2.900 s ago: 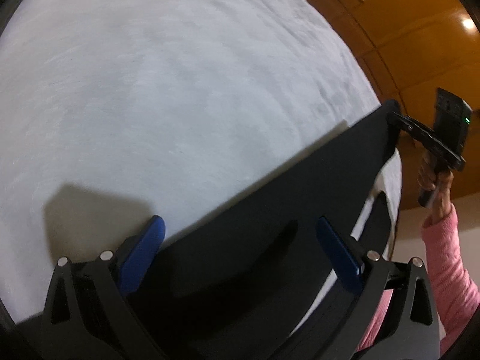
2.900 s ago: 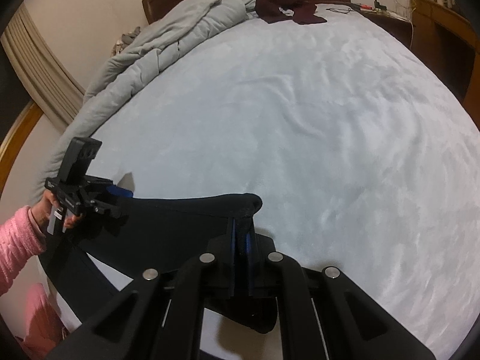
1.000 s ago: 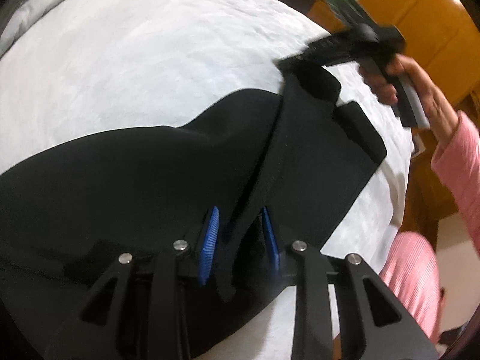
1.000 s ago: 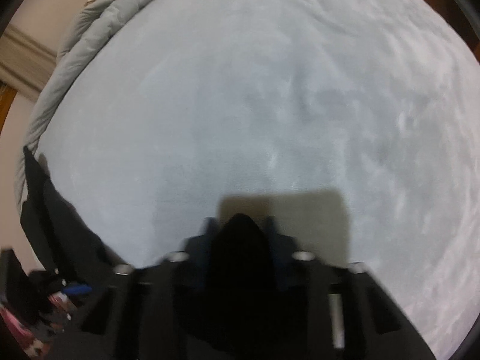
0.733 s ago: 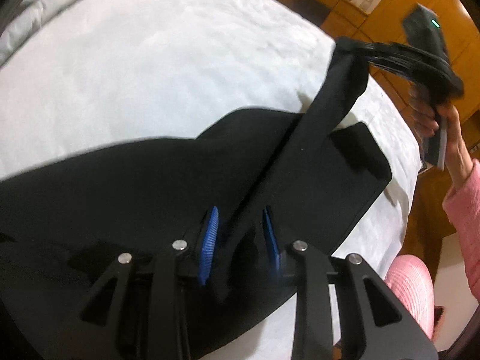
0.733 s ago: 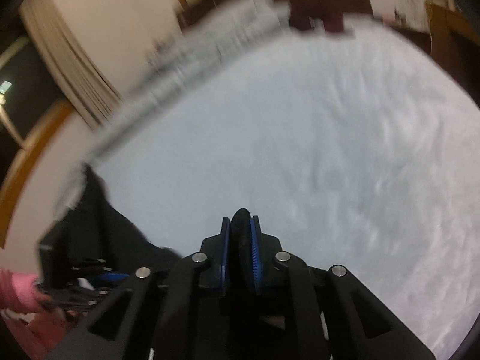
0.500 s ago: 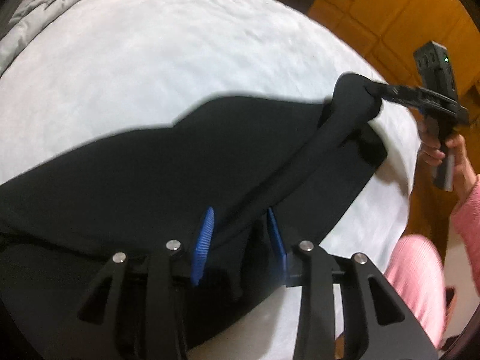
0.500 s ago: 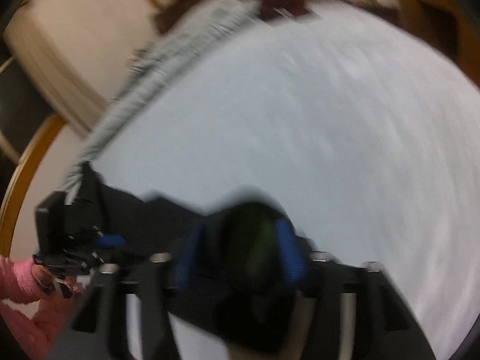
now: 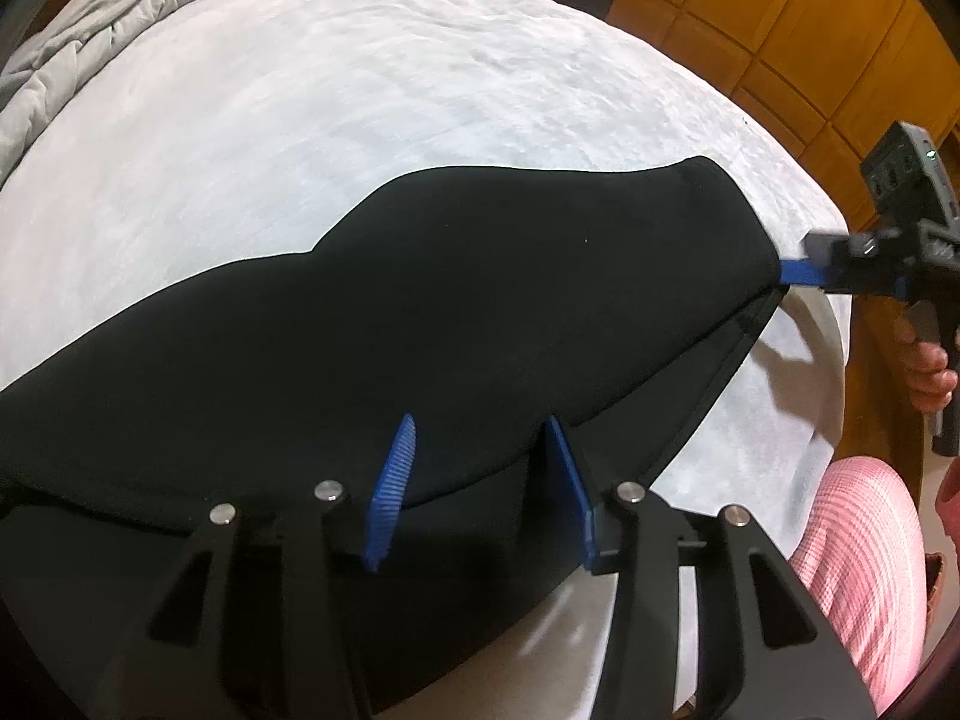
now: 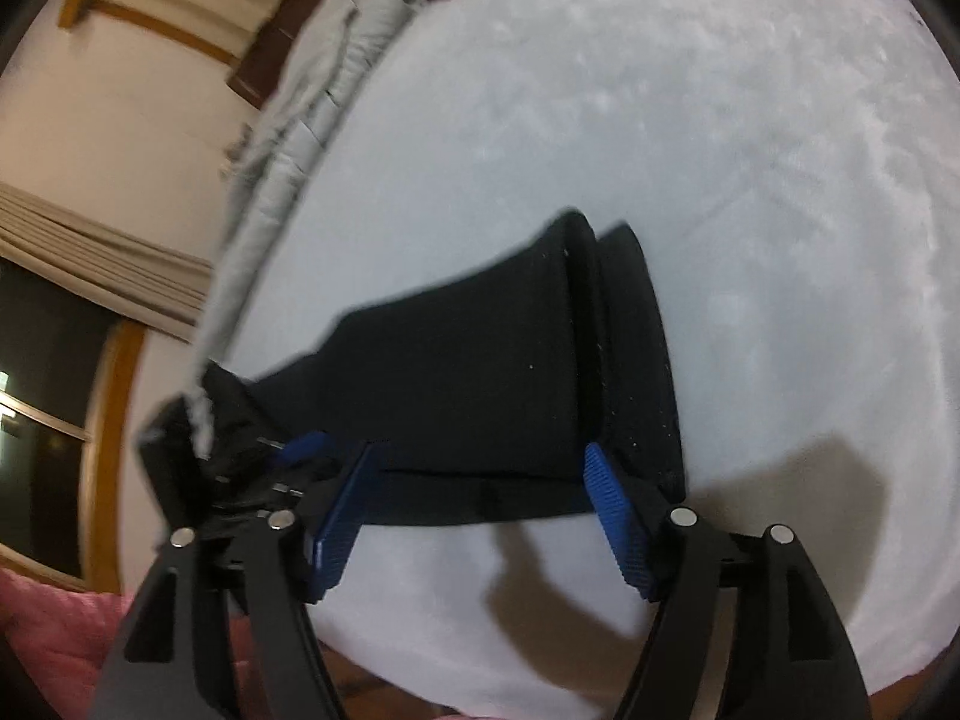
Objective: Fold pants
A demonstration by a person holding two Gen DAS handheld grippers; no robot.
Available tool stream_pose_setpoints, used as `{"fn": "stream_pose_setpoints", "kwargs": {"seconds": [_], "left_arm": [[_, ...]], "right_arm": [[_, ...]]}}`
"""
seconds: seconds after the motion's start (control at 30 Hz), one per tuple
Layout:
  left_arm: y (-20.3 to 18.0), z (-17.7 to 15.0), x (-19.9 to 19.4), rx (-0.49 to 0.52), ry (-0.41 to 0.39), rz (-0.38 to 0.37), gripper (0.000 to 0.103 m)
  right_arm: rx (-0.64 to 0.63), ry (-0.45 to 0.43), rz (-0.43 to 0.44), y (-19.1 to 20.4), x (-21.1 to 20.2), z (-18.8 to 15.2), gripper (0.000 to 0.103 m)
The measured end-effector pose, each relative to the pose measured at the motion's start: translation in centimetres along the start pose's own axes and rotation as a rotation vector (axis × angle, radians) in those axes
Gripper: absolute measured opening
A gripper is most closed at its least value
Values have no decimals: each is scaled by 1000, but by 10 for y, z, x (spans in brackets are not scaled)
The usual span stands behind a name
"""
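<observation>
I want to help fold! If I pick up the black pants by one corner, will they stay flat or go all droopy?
Probably droopy: the black pants lie limp, following the bed. They look thin and likely light, since the doubled layers sit nearly flat. They probably won't slide much on the fuzzy cover.

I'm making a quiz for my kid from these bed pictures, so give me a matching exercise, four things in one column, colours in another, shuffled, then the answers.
Things:
1. pants
2. bed sheet
3. sleeve
4. wardrobe doors

Colours:
A. pink
B. orange-brown wood
C. black
D. pale grey-white

Pairs: 1-C, 2-D, 3-A, 4-B
</observation>
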State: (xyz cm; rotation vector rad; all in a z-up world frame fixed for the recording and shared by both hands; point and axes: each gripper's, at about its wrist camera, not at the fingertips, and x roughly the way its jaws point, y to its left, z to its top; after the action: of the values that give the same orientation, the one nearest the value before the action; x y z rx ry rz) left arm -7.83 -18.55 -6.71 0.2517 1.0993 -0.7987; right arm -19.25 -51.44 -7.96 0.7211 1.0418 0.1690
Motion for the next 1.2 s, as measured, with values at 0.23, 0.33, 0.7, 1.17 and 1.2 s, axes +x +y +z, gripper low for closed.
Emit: {"fn": "stream_pose_setpoints", "kwargs": {"seconds": [0.23,0.33,0.7,1.17,1.2], "left_arm": [[12,1,-1,-72,-14,-46,44],[12,3,0,-83,-20,-48,44],[17,3,-4,-110,-17,-68,41],[8,2,-17,-134,-46,-84,2],[2,-1,-19,-123,-43,-97,2]], "right_arm": [[78,-68,-5,1,-22,-7,69],[98,-16,129,11,-15,-11,69],[398,12,224,-15,45,-9,64],[175,-124,36,14,-5,3,6],[189,-111,4,11,-6,1,6]]}}
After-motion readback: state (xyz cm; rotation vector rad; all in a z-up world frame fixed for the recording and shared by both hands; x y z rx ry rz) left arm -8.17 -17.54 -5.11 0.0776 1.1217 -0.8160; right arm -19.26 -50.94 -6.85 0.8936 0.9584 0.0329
